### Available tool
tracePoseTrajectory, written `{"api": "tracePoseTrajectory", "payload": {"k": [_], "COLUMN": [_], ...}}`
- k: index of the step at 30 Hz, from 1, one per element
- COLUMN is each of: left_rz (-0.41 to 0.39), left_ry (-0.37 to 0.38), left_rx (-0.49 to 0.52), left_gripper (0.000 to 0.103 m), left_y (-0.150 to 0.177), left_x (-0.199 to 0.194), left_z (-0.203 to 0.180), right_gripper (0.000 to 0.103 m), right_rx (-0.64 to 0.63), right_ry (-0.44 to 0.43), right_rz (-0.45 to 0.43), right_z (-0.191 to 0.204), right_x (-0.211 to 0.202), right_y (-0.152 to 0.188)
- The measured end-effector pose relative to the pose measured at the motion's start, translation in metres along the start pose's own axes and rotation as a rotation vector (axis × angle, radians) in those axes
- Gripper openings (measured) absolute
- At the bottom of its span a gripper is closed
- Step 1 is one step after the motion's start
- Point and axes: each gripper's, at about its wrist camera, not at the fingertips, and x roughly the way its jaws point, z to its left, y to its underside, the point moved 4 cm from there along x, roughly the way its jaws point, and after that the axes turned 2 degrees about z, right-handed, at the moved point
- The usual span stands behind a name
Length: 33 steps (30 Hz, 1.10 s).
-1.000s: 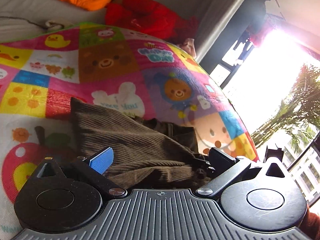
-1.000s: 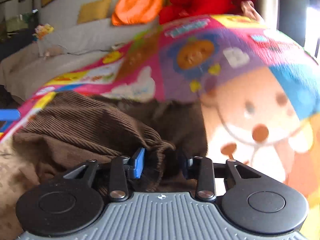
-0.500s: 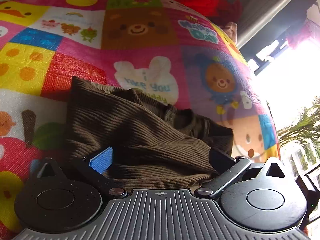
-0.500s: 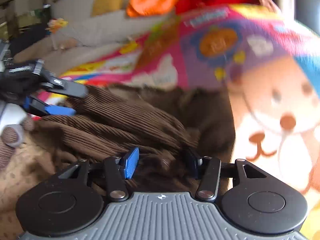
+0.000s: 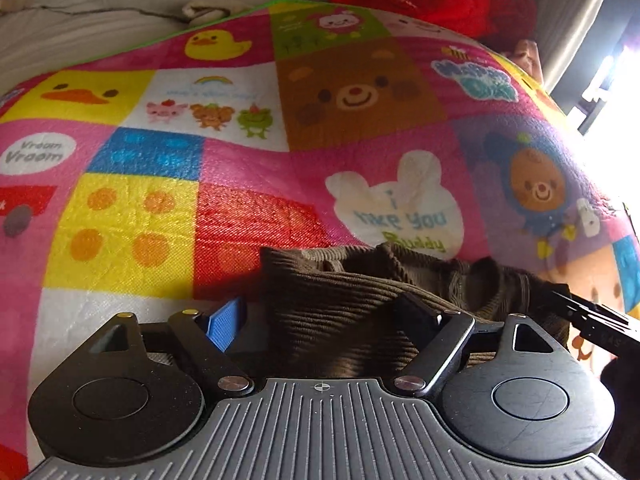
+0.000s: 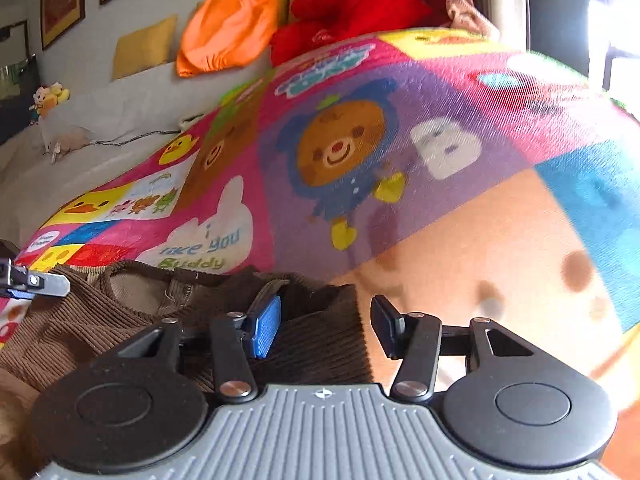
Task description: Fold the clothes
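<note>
My left gripper (image 5: pixel 320 320) spread over brown corduroy garment (image 5: pixel 340 312), right gripper (image 6: pixel 326 326) spread at its edge, neither pinching | garment lies near edge of patchwork mat (image 5: pixel 240 168) | risk: loose fold probably slumps if nudged | only right view shows orange cushion (image 6: pixel 230 28).

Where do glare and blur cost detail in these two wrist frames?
Left wrist view: the window at the right edge is blown out to white, washing the play mat beside it; the brown corduroy garment stays sharp. Right wrist view: glare at the upper right, and the play mat's right side is smeared, while the garment reads clearly.
</note>
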Motion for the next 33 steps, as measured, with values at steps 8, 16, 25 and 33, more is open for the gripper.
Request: {"api": "tracePoseTrajectory", "payload": {"k": [8, 16, 25, 33], "left_rz": [0.01, -0.07, -0.012, -0.024], "left_ry": [0.134, 0.303, 0.268, 0.386], "left_rx": [-0.008, 0.024, 0.057, -0.076], "left_gripper": [0.012, 0.011, 0.023, 0.086], "left_y": [0.006, 0.057, 0.143, 0.158], "left_x": [-0.027, -0.124, -0.16, -0.174], "left_z": [-0.006, -0.006, 0.016, 0.038], "right_gripper": [0.008, 0.006, 0.005, 0.051], "right_rx": [0.107, 0.018, -0.029, -0.03], "right_ry": [-0.098, -0.23, -0.162, -0.186], "right_rz": [-0.02, -0.102, 0.072, 0.075], "right_z": [-0.002, 0.004, -0.003, -0.026], "right_x": [-0.028, -0.163, -0.185, -0.224], "right_y": [0.003, 0.054, 0.162, 0.19]}}
